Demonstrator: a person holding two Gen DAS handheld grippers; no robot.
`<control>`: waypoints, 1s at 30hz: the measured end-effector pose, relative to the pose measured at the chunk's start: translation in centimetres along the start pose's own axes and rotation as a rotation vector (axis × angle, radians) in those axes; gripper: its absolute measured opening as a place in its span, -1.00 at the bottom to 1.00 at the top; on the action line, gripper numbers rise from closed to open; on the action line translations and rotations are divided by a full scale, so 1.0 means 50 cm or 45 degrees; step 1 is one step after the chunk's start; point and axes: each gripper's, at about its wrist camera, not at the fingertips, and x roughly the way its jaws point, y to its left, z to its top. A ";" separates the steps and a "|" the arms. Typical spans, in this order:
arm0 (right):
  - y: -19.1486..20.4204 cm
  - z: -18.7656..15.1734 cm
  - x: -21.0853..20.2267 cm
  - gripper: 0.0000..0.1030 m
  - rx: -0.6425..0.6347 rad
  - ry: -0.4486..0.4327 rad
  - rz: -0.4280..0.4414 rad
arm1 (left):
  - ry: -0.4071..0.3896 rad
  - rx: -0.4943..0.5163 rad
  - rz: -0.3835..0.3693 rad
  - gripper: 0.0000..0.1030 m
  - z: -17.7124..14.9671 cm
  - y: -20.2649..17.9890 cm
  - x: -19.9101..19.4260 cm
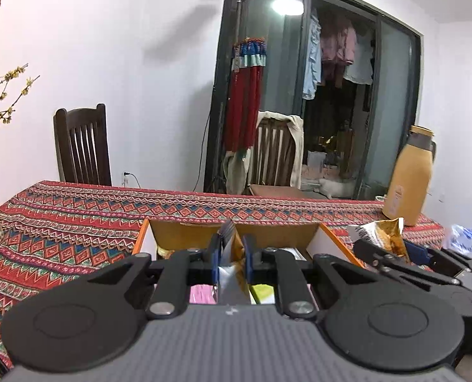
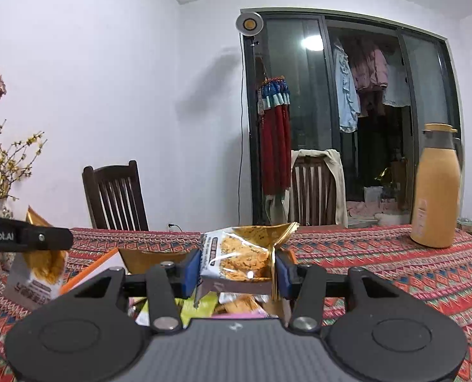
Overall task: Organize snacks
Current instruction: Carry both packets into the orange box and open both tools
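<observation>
The snack packet [image 2: 242, 256] in the right gripper [image 2: 238, 272] is glossy foil-look plastic, crinkled and throwing glare, and the second packet [image 1: 231, 267] in the left gripper [image 1: 231, 262] has the same shiny silver-and-gold film. Both grippers look like matt black plastic with blue pads [image 2: 192, 272], small shiny metal pins at the joints and a ribbed grey body, while the box [image 1: 329, 238] is plain matt cardboard with orange edges. The tablecloth [image 1: 77, 222] is woven patterned cloth with a rough look, the chair [image 1: 81, 146] is dark wood with a dull polish, and the tan jug [image 2: 436, 191] is smooth satin plastic, or maybe coated metal, can't tell.
</observation>
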 end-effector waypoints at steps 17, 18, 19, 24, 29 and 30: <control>0.011 -0.060 0.139 -0.09 -0.003 0.137 0.029 | 0.010 -0.055 0.052 -0.71 -0.034 0.047 0.130; 0.012 -0.062 0.137 -0.07 0.001 0.135 0.027 | 0.007 -0.051 0.056 -0.71 -0.036 0.046 0.128; 0.011 -0.062 0.136 -0.06 0.006 0.130 0.024 | 0.003 -0.048 0.062 -0.70 -0.038 0.045 0.126; 0.005 -0.066 0.127 0.41 0.031 0.118 -0.003 | 0.006 -0.040 0.072 -0.38 -0.046 0.041 0.121; -0.007 -0.063 0.114 0.92 0.072 0.089 -0.031 | -0.051 -0.040 0.173 1.00 -0.051 0.041 0.107; -0.009 -0.063 0.112 1.00 0.079 0.088 -0.038 | -0.045 -0.047 0.166 1.00 -0.051 0.042 0.107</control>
